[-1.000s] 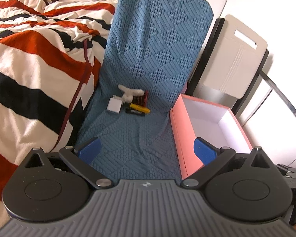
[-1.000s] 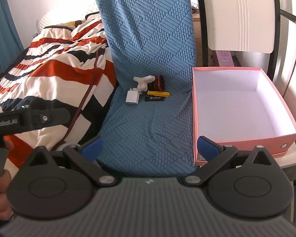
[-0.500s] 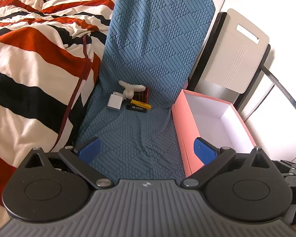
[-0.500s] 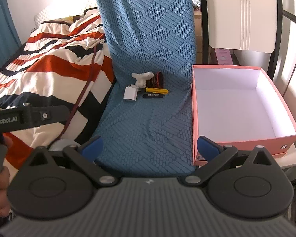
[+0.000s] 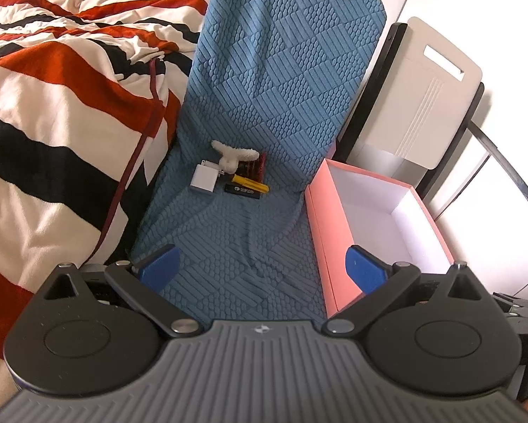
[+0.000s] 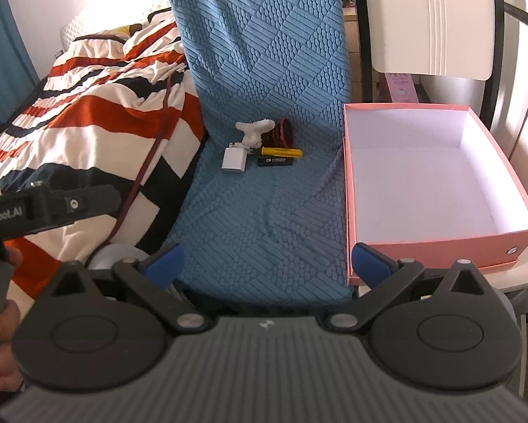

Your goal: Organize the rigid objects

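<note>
Small objects lie at the back of a blue-covered chair seat [image 5: 235,239]: a white charger [image 5: 204,179], a white fluffy piece [image 5: 233,158], a yellow stick [image 5: 250,185], a black bar [image 5: 242,190] and a dark red item [image 5: 253,167]. The charger [image 6: 234,159], yellow stick [image 6: 281,151] and black bar [image 6: 275,161] also show in the right wrist view. An empty pink box [image 6: 440,239] with a white inside stands right of the seat. My left gripper [image 5: 262,264] and right gripper [image 6: 267,259] are open and empty, well short of the objects.
A bed with a red, black and white striped duvet [image 5: 52,112] lies left of the chair. A white chair back [image 6: 429,17] and a dark metal rail [image 5: 510,172] stand behind and right of the box. The left gripper's body [image 6: 45,208] shows at the right view's left edge.
Both grippers have drifted slightly, so the chair and box shift a little in view. The objects have not moved and both jaws stay open.
</note>
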`<state>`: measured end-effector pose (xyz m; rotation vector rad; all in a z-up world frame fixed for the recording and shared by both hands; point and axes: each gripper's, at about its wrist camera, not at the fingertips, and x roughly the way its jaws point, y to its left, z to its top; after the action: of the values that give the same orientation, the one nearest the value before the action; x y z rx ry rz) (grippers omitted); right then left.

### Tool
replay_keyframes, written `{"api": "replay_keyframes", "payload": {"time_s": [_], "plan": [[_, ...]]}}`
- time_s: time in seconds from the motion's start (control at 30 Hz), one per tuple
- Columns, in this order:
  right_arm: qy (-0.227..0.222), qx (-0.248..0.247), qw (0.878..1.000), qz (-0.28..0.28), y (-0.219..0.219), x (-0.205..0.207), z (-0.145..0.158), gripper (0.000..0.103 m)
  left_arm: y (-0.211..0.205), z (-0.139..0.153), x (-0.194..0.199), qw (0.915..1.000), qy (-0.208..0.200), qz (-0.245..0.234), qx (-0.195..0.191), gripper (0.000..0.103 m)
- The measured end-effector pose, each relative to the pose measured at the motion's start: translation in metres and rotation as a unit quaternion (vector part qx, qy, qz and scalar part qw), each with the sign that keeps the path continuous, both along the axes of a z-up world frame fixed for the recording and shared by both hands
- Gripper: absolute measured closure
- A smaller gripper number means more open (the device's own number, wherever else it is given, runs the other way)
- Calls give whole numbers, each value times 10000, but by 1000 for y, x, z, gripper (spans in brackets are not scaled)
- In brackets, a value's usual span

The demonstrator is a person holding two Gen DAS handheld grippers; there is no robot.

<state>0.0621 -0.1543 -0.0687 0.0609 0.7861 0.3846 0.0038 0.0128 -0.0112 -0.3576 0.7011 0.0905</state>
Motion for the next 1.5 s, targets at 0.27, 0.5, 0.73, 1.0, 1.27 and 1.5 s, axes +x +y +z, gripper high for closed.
{"api": "replay_keyframes", "payload": {"time_s": [0.27,0.5,0.73,1.0,1.27,1.5], "plan": [[91,-38,9999,37,-8,5,-5,0,-5,-2,3,10000,21,37,33,1],[67,49,9999,110,-21,4,-13,0,-13,-13,0,10000,-42,5,38,1],[-58,-22,9999,134,-26,9,-32,0,-14,-40,7,9999,11,-53,131,1],[88,193,9998,-29,-34,17,-62,0,-4,-76,23,9998,110,-115,121,1],[89,148,9997,157,-23,34,-82,0,5,-85,36,9995,-30,-103,294,1],[70,140,9996,244,-17,57,-100,0,16,-100,60,9987,-42,-190,464,1]]}}
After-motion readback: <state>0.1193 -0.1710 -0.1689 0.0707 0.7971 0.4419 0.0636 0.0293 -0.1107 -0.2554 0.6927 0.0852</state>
